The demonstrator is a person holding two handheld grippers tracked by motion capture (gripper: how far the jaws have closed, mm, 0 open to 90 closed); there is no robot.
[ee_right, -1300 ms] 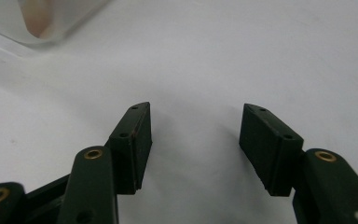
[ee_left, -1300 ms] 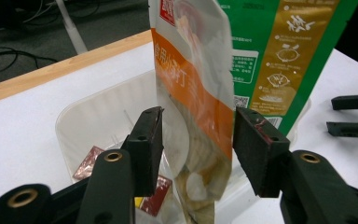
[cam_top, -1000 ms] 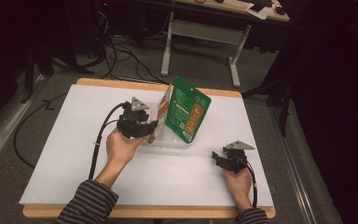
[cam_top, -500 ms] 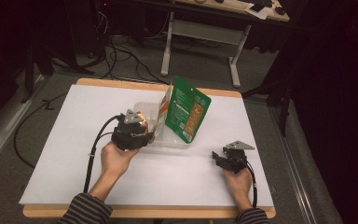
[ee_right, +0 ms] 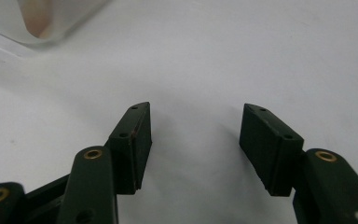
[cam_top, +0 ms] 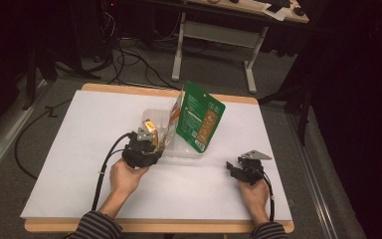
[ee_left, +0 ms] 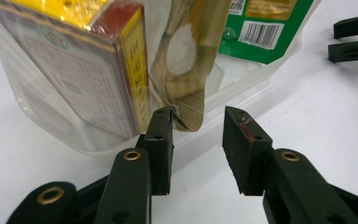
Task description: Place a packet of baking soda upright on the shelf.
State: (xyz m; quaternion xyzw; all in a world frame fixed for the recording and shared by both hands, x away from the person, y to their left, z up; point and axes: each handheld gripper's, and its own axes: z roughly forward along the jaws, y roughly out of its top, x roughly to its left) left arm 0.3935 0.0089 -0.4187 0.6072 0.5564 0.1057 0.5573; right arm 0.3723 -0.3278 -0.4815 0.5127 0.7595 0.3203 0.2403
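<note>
Closing in, the left tongs [ee_left: 196, 122] stand parted around the brown pouch [ee_left: 192, 60] leaning in the clear tub [ee_left: 261, 74] on the counter [cam_top: 79, 149]; grazing its corner could tip it. The right tongs [ee_right: 195, 122] rest released, empty.

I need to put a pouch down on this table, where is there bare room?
The white table is bare left of the left gripper, and between it and the right gripper. It is crowded in the middle, where the clear container holds the green pouch, a tan pouch and a yellow box.
</note>
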